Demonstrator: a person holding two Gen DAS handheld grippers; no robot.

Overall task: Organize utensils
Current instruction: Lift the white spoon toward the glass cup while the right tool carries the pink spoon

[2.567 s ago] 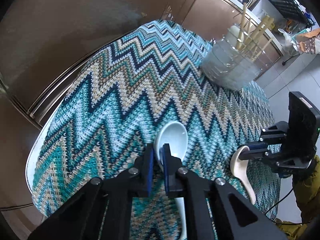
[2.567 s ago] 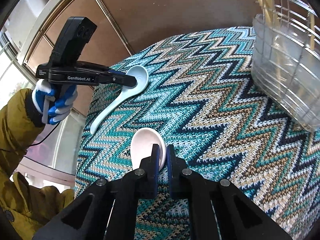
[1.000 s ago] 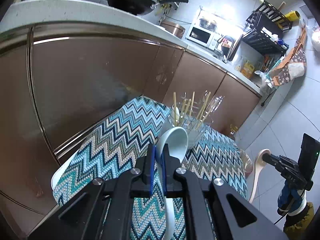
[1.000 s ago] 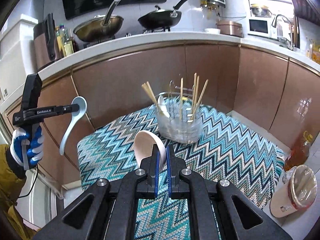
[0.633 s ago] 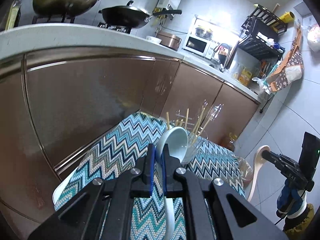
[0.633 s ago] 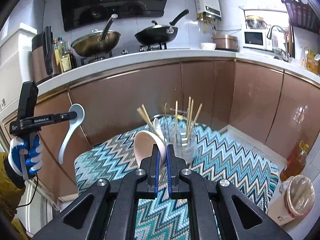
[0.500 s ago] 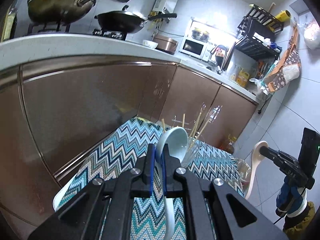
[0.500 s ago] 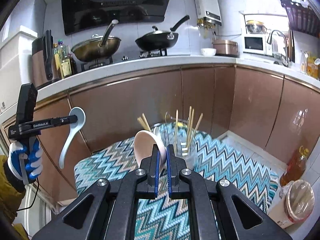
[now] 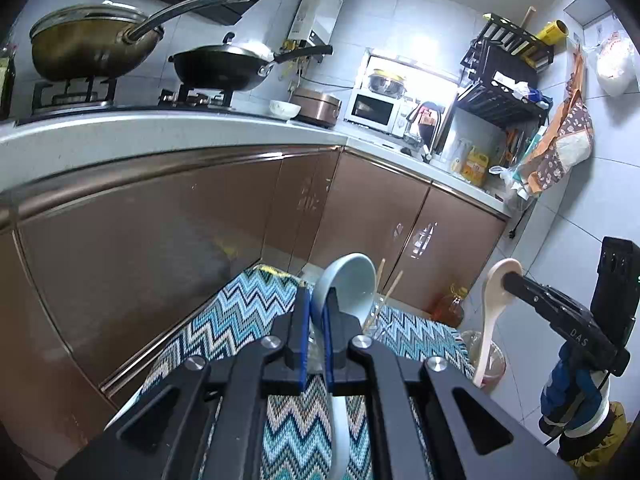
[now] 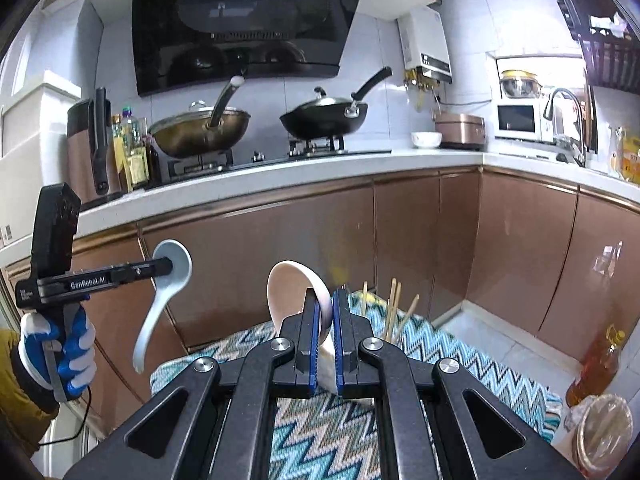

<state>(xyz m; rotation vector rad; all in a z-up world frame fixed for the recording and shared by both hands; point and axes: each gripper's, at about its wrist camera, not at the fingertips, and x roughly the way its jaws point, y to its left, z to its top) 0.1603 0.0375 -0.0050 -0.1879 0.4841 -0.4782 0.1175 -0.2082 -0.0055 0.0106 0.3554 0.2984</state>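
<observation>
My left gripper point(image 9: 316, 300) is shut on a pale blue ceramic spoon point(image 9: 352, 280), held high above the table; the spoon also shows in the right wrist view point(image 10: 168, 280), handle hanging down. My right gripper point(image 10: 325, 304) is shut on a cream ceramic spoon point(image 10: 292, 288), which also shows in the left wrist view point(image 9: 494, 304). Chopsticks point(image 10: 394, 308) stick up from a clear holder that is mostly hidden behind the spoons and grippers, below and ahead of both.
A small table with a zigzag blue knit cloth point(image 10: 460, 360) lies below. Brown cabinets point(image 9: 160, 232) and a counter with woks point(image 10: 320, 120) stand behind. An oil bottle point(image 10: 596, 364) and a lidded bin point(image 10: 604, 432) stand on the floor at the right.
Both grippers have lifted their spoons from the cloth and risen higher; the holder has dropped lower in both views and is now mostly hidden behind the spoons.
</observation>
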